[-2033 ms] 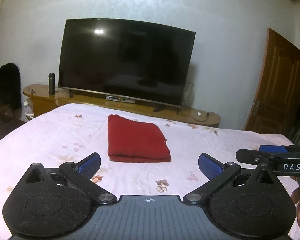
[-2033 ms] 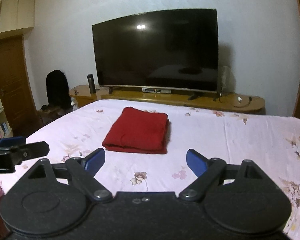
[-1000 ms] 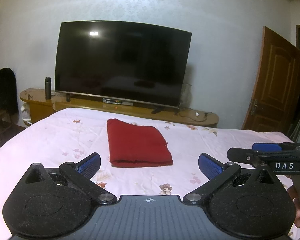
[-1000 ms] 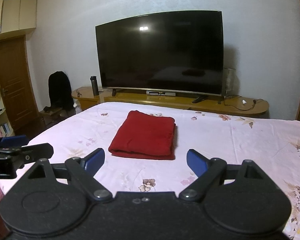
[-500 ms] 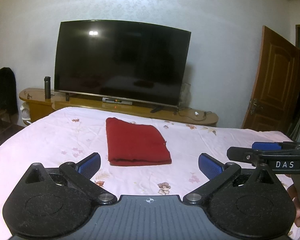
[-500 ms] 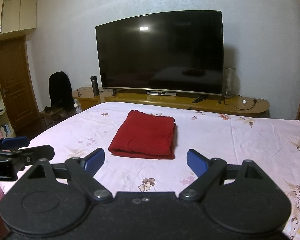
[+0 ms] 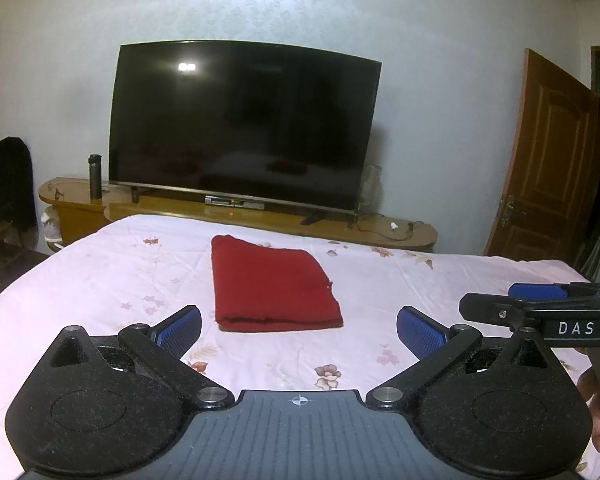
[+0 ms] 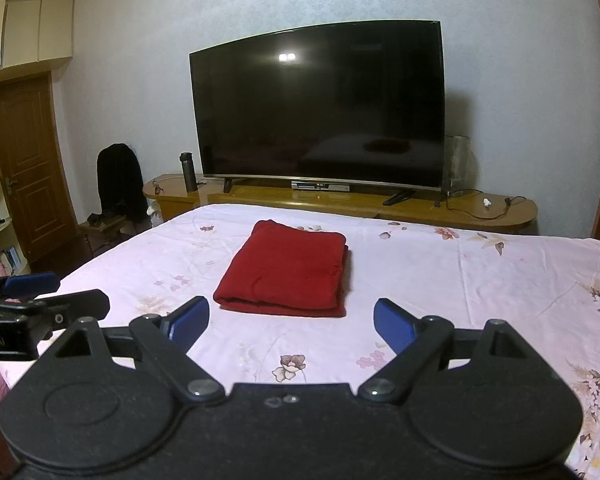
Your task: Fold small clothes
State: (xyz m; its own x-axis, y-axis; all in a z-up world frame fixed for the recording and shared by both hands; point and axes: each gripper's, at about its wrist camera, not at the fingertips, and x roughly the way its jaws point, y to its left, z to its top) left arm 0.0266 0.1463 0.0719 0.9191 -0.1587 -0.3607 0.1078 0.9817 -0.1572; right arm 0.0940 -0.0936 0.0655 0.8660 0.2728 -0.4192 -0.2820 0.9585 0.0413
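A red garment (image 7: pixel 270 284) lies folded into a flat rectangle on the pink floral bed sheet (image 7: pixel 100 272); it also shows in the right wrist view (image 8: pixel 286 270). My left gripper (image 7: pixel 298 330) is open and empty, held above the sheet just short of the garment's near edge. My right gripper (image 8: pixel 292 322) is open and empty, also just short of the near edge. Each gripper shows at the side of the other's view: the right one (image 7: pixel 540 308), the left one (image 8: pixel 40 300).
A large dark TV (image 7: pixel 240 124) stands on a low wooden cabinet (image 7: pixel 260 216) beyond the bed's far edge. A dark bottle (image 7: pixel 95 176) stands on the cabinet's left end. A chair with dark clothing (image 8: pixel 118 180) is at the left. Wooden doors (image 7: pixel 548 176) flank the room.
Both grippers have pulled back and risen slightly over two seconds. The garment has not moved. Both stay open.
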